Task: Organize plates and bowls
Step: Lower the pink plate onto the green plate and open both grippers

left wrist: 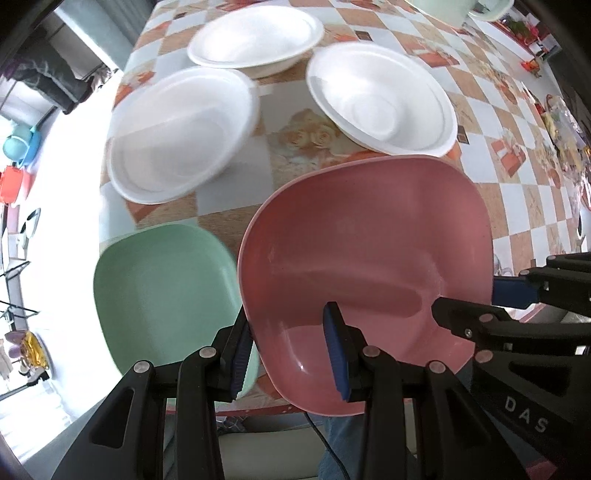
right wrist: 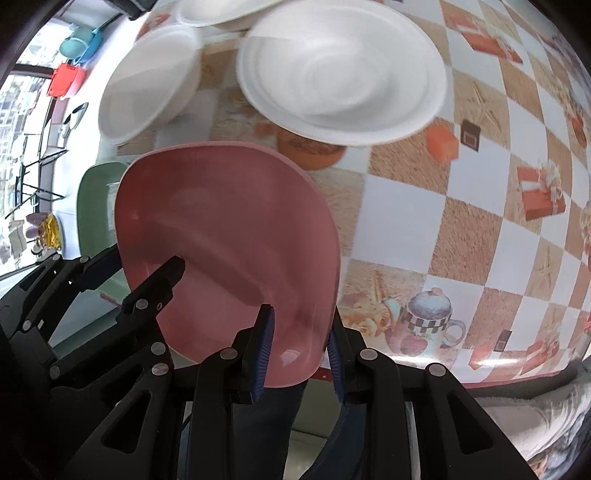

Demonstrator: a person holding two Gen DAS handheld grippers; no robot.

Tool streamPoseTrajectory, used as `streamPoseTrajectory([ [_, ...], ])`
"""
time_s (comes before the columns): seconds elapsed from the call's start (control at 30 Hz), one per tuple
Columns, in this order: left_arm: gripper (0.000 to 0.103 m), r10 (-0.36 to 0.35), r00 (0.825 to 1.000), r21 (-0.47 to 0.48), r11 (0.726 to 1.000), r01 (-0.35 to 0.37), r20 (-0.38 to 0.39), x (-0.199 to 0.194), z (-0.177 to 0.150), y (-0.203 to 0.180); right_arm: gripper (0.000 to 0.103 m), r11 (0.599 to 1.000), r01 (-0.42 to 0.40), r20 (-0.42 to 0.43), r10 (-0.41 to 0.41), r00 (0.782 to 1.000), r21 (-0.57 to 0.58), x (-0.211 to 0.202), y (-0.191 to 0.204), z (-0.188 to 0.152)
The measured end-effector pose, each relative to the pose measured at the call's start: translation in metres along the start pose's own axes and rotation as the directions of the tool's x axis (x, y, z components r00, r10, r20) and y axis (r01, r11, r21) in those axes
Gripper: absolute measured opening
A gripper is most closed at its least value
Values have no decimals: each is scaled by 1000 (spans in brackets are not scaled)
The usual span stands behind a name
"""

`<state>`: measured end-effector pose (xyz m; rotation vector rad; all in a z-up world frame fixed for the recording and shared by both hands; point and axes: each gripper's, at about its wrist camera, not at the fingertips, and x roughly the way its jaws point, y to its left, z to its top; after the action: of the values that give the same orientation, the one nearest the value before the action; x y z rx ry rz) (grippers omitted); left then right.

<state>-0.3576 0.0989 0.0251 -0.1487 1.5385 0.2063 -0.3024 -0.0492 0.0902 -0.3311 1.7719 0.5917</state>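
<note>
A pink plate (left wrist: 365, 251) is held at the table's near edge; it also shows in the right wrist view (right wrist: 229, 236). My left gripper (left wrist: 291, 354) straddles its near left rim, one finger inside and one outside. My right gripper (right wrist: 299, 354) straddles its near right rim the same way and shows at the right of the left wrist view (left wrist: 480, 299). A green plate (left wrist: 162, 291) lies to the left of the pink one. Three white foam bowls (left wrist: 380, 99) (left wrist: 177, 133) (left wrist: 255, 37) sit farther back.
The checkered tablecloth (right wrist: 480, 221) covers the table. Pale green dishes (left wrist: 443, 9) stand at the far edge. Clutter (left wrist: 561, 129) lies along the table's right side. The table's left edge drops to a bright floor (left wrist: 62, 221).
</note>
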Motion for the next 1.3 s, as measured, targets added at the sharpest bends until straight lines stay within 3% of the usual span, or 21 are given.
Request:
streamPoseTrajectory([
  [0.57,40,44,998,-139,990,-39,33,-27,-21,61,31,990,-2,28,6,1000,-138,-14,64,7],
  [0.97,41,102,995,-217,971,-96,18,-30,-39,111,31,981,-59,-44,51,998,-184,10,113,7],
  [1.3,41,105,994,-244,964,-100,7,-21,-45,125,31,983,-86,-99,71,993,-161,28,120,19],
])
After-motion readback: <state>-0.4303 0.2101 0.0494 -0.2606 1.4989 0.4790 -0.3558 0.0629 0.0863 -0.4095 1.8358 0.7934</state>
